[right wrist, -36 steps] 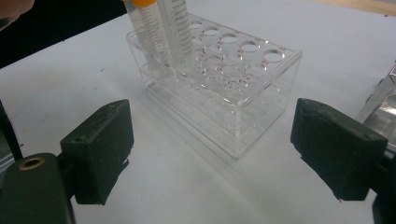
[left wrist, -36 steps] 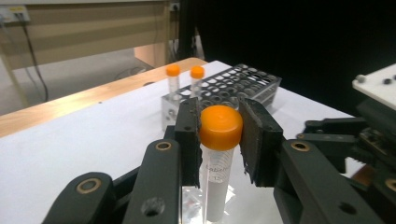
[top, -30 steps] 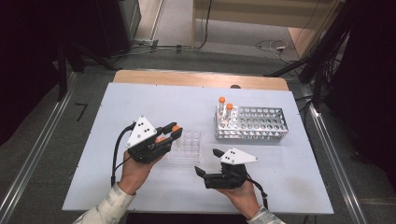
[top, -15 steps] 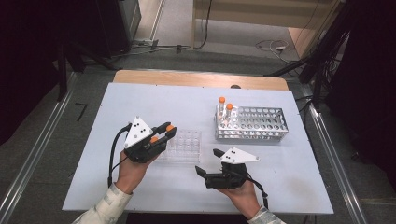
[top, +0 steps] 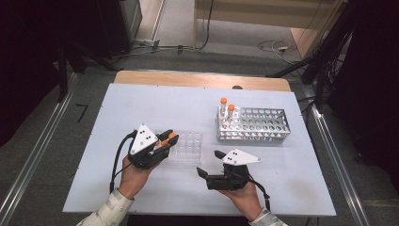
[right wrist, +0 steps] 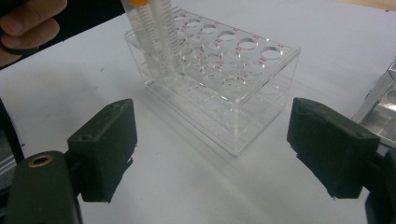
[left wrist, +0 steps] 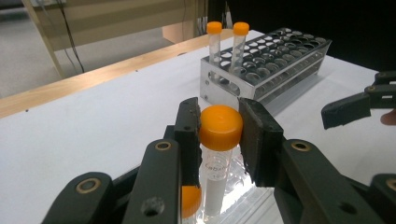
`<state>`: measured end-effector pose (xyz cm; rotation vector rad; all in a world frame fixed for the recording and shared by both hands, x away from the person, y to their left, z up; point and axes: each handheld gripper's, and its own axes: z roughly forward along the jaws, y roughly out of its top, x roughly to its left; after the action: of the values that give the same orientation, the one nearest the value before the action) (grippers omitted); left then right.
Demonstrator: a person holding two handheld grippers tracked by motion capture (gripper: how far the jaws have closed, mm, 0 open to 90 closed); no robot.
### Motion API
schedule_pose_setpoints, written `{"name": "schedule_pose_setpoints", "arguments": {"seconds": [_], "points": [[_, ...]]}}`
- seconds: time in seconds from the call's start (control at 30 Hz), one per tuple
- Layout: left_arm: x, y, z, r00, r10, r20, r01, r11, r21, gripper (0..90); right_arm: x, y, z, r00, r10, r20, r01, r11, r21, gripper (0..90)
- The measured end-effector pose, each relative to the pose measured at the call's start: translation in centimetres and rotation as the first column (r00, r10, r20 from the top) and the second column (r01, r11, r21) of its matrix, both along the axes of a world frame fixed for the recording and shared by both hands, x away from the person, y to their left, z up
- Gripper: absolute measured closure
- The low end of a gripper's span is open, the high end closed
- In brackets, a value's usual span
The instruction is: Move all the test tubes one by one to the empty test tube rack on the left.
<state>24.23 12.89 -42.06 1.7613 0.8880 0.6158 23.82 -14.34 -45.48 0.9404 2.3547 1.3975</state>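
Note:
My left gripper (top: 168,140) (left wrist: 218,136) is shut on the orange cap of a clear tube (left wrist: 216,170), which stands at the left end of a clear acrylic rack (top: 189,148) (right wrist: 224,84). A second orange cap (left wrist: 189,200) shows just beside it, low in the left gripper view. In the right gripper view the held tube (right wrist: 161,37) reaches down into a hole of the clear rack. My right gripper (top: 209,163) (right wrist: 217,140) rests open near the table's front edge, with its jaws wide apart, facing the clear rack and holding nothing.
A metal tube rack (top: 256,125) (left wrist: 280,58) stands at the back right, with two orange-capped tubes (top: 227,109) (left wrist: 227,39) upright at its left end. The white table top (top: 141,103) ends in a wooden strip at the far edge.
The left gripper with its tube has shifted slightly over the clear rack's left end. The right gripper has not moved.

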Motion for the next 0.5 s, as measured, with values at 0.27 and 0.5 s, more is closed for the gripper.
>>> {"name": "schedule_pose_setpoints", "arguments": {"seconds": [0.27,0.5], "points": [[-0.09,0.03,-0.58,0.9999,-0.002,-0.017,0.002,0.9999,0.01,69.6,0.05,-0.14,0.06,1.0,0.0,0.004,0.0,1.0,0.002,14.5],[-0.06,-0.02,-0.75,0.9998,-0.003,-0.02,0.003,1.0,0.004,66.9,0.08,-0.19,0.09,1.0,-0.003,0.002,0.003,1.0,0.003,14.6]]}}
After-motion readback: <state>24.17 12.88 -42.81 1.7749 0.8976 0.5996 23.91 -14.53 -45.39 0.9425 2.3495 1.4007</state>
